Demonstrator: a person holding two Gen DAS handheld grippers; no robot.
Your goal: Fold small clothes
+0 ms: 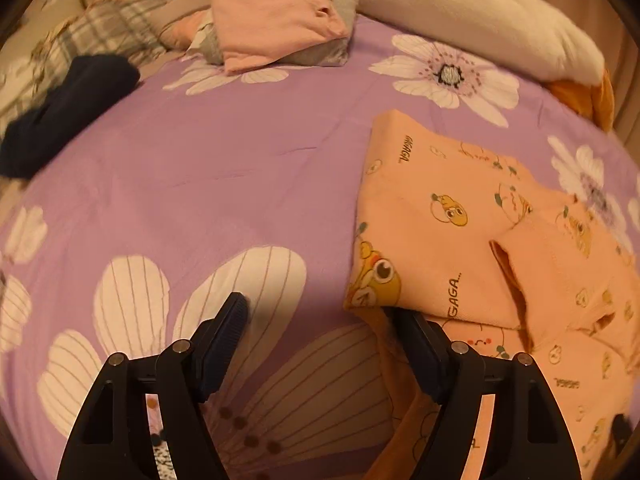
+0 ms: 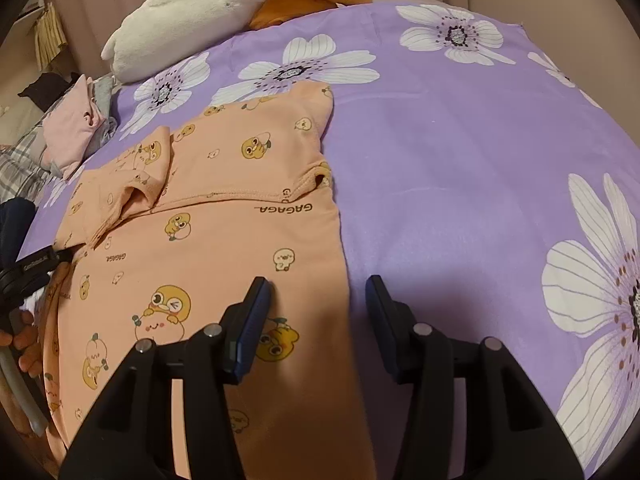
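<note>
The peach cartoon-print garment is lying partly folded on the purple floral bedspread. Left gripper and right gripper are both hovering open, gripping nothing.

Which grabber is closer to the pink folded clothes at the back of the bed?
Probably the left. The left gripper sees the pink folded clothes large, straight ahead across the purple sheet. From the right gripper, over the orange pajamas, they look small, far left.
</note>
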